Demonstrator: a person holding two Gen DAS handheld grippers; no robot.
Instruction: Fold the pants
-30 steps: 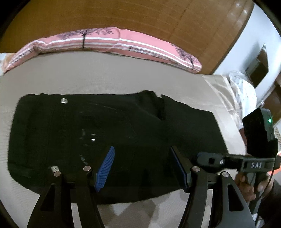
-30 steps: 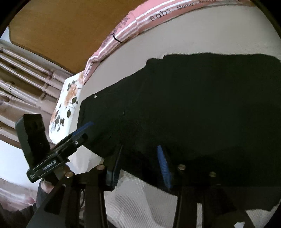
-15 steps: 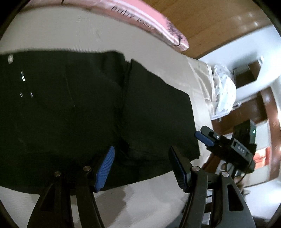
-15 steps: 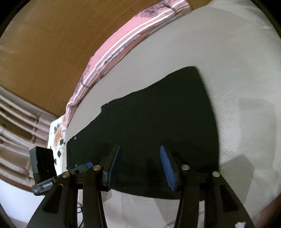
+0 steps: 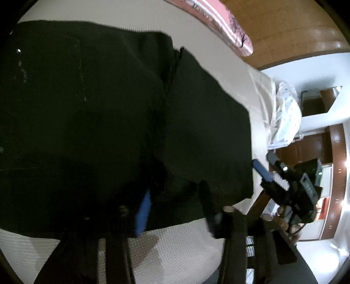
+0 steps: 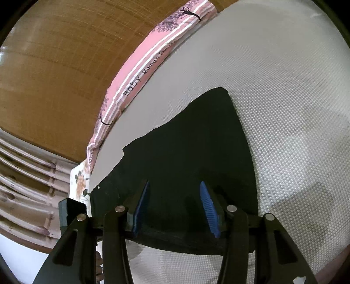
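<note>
The left tongs (image 5: pixel 175 201), whose jaws have just been closing, are seen set over the near hem of the black pants (image 5: pixel 91 113) with cloth between them, though whether it is pinched cannot be told. The right tongs (image 6: pixel 175 205) are held apart above the other end. The pants are spread flat on the bed (image 6: pixel 284 98); should only the top layer be caught, or one side lifted first, a skewed, bunched fold is likely.

left wrist camera sits low and close, tilted down over the black pants (image 5: pixel 109 109) that fill most of its frame. right wrist camera angles down too, a little farther back, pants (image 6: pixel 192 157) at centre. both share the pink pillow (image 5: pixel 221 19) (image 6: pixel 142 72) and wooden headboard (image 5: pixel 284 28) (image 6: pixel 54 65) along the top.
</note>
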